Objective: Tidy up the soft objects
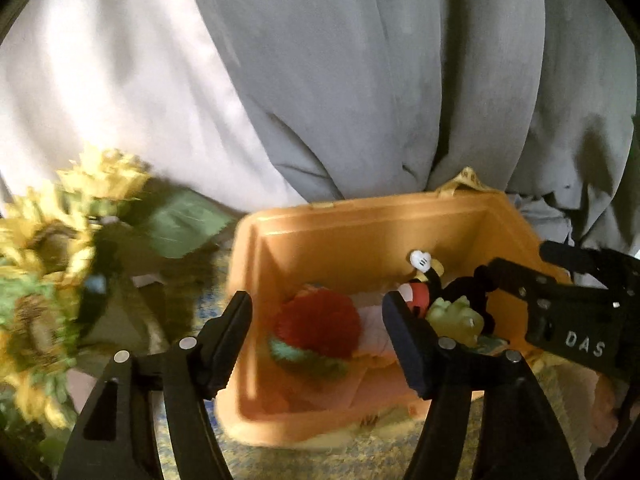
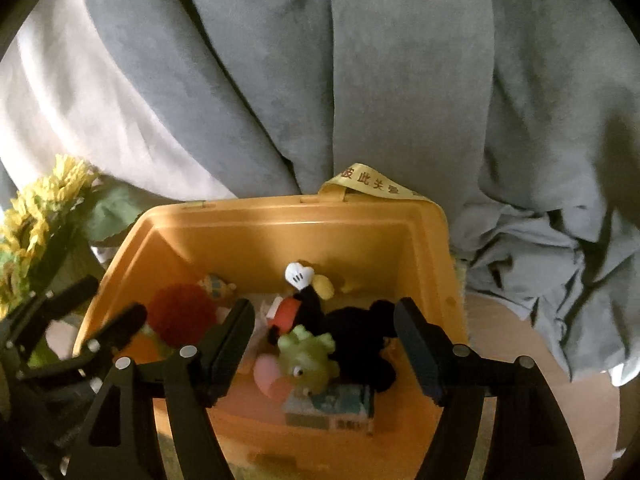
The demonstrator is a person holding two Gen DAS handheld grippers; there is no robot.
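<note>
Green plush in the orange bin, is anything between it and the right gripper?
Nothing visible blocks it. The open right gripper hangs over the orange bin, and the green plush lies uncovered between its fingers, leaning against the black plush.

Toys (image 2: pixel 316 344) crowd the orange bin's (image 2: pixel 248 216) floor; sunflowers (image 2: pixel 36 224) flank left.

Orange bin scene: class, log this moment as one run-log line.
left tongs: open, empty | right tongs: open, empty | orange bin: holds green plush, red pompom | phase: over bin
</note>
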